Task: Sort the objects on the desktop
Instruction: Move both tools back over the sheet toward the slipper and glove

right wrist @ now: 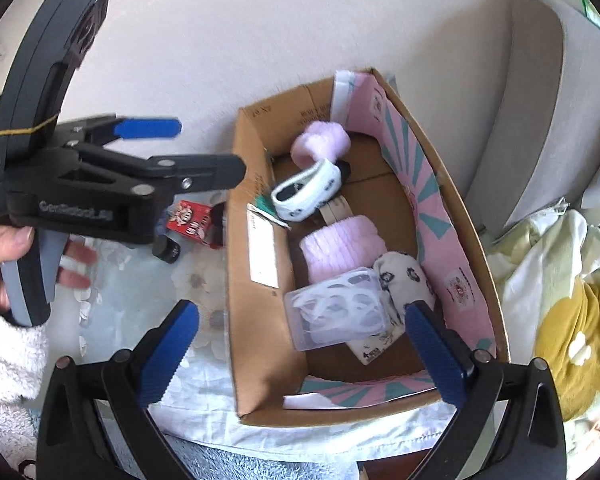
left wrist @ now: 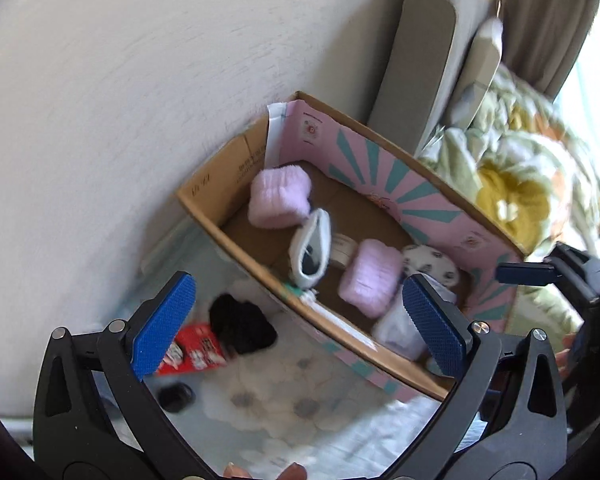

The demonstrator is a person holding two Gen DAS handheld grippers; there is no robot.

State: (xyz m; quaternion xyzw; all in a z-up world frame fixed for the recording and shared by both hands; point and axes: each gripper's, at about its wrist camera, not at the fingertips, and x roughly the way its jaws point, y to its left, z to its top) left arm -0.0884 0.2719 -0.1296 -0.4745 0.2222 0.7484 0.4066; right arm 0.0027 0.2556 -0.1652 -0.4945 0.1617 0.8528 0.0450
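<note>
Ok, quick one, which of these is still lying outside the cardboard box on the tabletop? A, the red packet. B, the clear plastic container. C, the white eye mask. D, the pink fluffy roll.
A: the red packet lies on the tabletop left of the cardboard box, while the other three sit inside it.

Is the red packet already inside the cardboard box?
No, the red packet lies on the table outside the cardboard box, beside its left wall in the right wrist view.
</note>
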